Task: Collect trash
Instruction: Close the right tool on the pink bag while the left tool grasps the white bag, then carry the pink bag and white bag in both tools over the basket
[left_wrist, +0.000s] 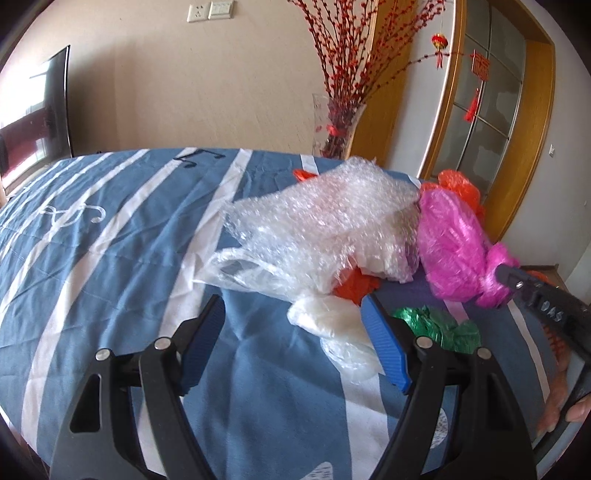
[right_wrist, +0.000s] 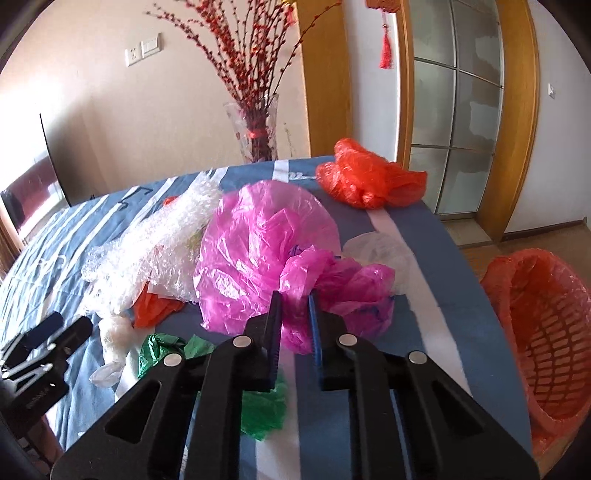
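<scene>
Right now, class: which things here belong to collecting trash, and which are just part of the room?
Belongs to the job:
pink plastic bag, pinched in the right hand-held gripper
bubble wrap
red plastic bag
green plastic bag
red basket

Just lying about:
glass vase of red branches
striped bedsheet
wall socket

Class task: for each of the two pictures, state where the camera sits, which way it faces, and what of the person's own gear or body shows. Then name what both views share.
Left wrist: on the left gripper, looking down across the striped bed at bubble wrap; open jaws, a hand.
Right wrist: on the right gripper, facing the pink bag it pinches; orange basket at right.
Shared: pink bag, bubble wrap, green bag, vase.
</scene>
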